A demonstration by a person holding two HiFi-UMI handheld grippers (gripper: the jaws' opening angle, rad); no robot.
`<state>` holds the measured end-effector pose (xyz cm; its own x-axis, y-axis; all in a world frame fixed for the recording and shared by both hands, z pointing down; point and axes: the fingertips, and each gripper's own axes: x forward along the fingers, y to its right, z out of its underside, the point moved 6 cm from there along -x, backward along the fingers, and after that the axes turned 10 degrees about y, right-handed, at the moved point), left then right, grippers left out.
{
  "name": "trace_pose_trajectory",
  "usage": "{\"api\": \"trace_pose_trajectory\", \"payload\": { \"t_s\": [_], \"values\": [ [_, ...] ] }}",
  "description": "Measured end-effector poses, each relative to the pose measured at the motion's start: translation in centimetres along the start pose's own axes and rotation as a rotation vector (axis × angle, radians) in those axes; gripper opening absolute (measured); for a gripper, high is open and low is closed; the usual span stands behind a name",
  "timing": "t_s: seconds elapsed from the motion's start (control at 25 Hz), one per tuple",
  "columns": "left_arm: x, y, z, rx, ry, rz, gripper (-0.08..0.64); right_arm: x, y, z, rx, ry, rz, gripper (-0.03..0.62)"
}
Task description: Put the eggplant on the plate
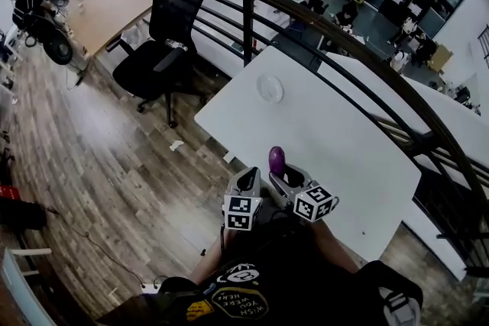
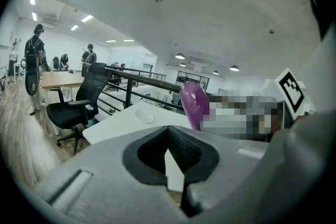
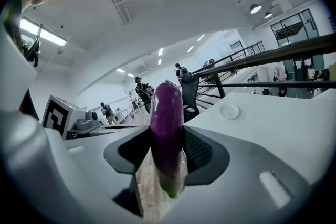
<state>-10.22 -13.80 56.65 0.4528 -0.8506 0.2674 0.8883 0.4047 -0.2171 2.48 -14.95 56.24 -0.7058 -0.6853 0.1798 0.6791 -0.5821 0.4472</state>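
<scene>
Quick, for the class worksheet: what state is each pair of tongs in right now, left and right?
Left tongs: closed, holding nothing.
Right tongs: closed on the eggplant.

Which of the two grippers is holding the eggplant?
The right gripper: its jaws are clamped on the purple eggplant, which stands upright between them. The left gripper has nothing between its jaws.
</scene>
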Motion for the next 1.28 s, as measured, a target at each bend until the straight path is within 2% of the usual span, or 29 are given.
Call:
{"api": "trace_pose_trajectory", "payload": {
  "t_s": [0.16, 0.36, 0.64, 0.96, 1.16, 1.28],
  "values": [
    [2.1, -1.5, -1.0, 0.013, -0.009, 0.008, 0.005, 2.3, 1.6, -0.8, 0.019, -0.002, 0.006, 0.196],
    [6.2, -3.5, -4.0, 0.064, 0.018, 0.005, 0.005, 5.4, 4.0, -3.6, 0.007, 0.037, -0.01, 0.196],
    [9.8, -3.3, -5.2, 0.131, -0.01, -0.032, 0.005, 5.5, 7.9, -5.8, 0.006, 0.058, -0.03, 0.196],
    [13.3, -4.1, -4.1, 0.108, -0.076, -0.041, 0.005, 7.9, 13.0, -5.9, 0.031, 0.008, -0.007, 0.196],
    [15.5, -7.2, -4.4, 0.101, -0.066, -0.053, 0.005, 9.8, 15.4, -6.2, 0.023, 0.013, 0.033, 0.196],
    [16.9, -8.6, -4.2, 0.078, -0.07, -0.028, 0.005, 11.7, 16.9, -6.1, -0.002, -0.001, 0.073, 0.196]
  ]
}}
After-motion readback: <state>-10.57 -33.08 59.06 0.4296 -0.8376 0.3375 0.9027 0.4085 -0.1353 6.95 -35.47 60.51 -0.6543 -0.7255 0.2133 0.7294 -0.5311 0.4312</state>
